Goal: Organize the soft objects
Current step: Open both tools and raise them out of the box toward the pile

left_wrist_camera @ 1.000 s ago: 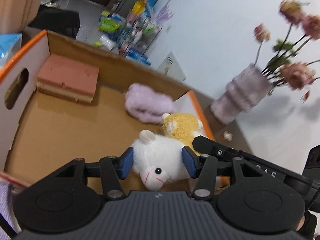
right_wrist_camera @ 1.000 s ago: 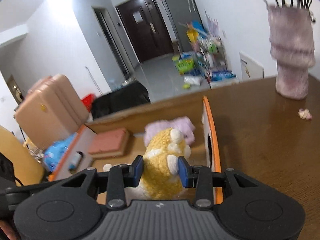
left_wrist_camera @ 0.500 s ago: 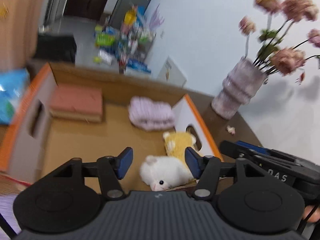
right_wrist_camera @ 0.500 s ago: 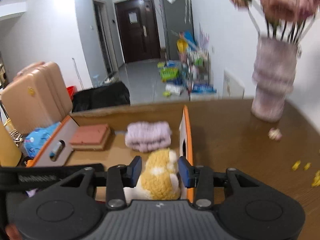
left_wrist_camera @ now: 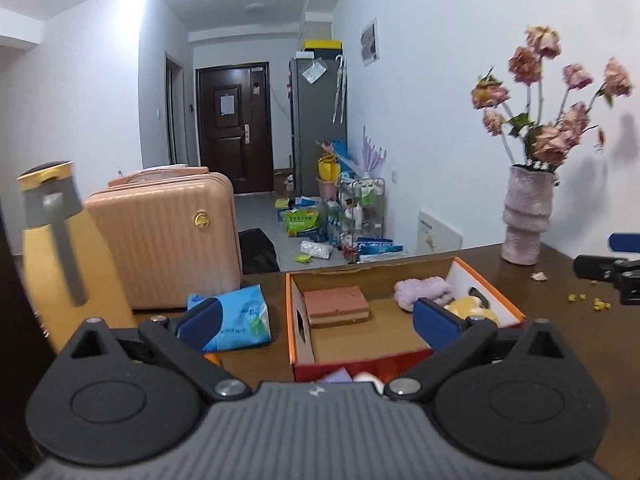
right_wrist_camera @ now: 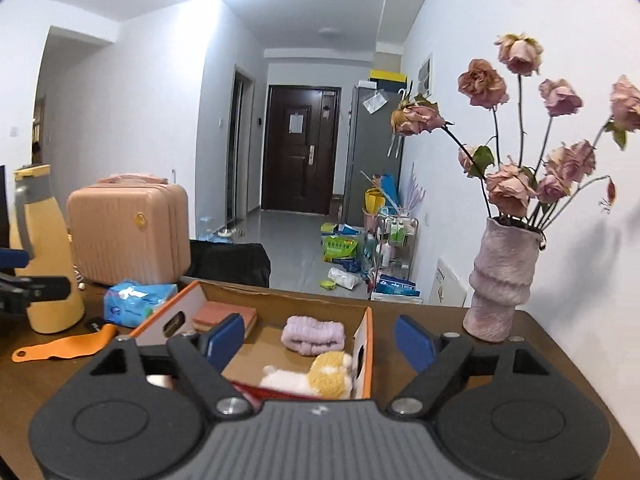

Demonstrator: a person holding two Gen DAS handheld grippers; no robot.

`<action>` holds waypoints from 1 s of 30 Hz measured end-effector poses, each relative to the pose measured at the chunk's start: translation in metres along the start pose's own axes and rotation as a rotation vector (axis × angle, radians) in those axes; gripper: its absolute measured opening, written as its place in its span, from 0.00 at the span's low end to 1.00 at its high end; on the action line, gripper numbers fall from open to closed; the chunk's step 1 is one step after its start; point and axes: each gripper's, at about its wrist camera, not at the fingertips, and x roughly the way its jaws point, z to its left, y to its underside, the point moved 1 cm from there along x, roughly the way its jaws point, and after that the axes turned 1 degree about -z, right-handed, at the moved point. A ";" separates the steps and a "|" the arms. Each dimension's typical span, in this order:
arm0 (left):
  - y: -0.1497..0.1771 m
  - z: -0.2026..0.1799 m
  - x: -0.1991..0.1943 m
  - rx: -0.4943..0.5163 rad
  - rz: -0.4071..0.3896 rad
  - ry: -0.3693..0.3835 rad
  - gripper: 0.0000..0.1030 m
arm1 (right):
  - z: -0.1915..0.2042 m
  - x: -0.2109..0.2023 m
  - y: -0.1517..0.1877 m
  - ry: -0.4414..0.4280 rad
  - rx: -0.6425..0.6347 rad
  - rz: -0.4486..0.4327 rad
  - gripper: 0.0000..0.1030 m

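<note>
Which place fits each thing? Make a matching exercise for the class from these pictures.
Things:
1. yellow plush toy
2. tissue pack
3. vase
4. brick-red sponge

Places:
A. on the table, left of the box
B. in the box, far left corner
C. in the box, against its right wall
D. on the table, right of the box

Pairs: 1-C, 2-A, 3-D, 4-B

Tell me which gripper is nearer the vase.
Right. The right gripper sits just left of the vase; the left gripper is farther left, across the box.
</note>
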 end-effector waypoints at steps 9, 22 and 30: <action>0.098 0.017 -0.127 -0.057 -0.053 0.025 1.00 | 0.030 -0.120 0.089 -0.038 0.101 -0.062 0.84; 0.185 0.046 -0.212 -0.173 0.055 -0.056 1.00 | 0.077 -0.218 0.197 -0.119 0.207 0.085 0.84; 0.178 0.059 -0.190 -0.206 0.054 -0.054 1.00 | 0.081 -0.194 0.172 -0.099 0.155 0.054 0.84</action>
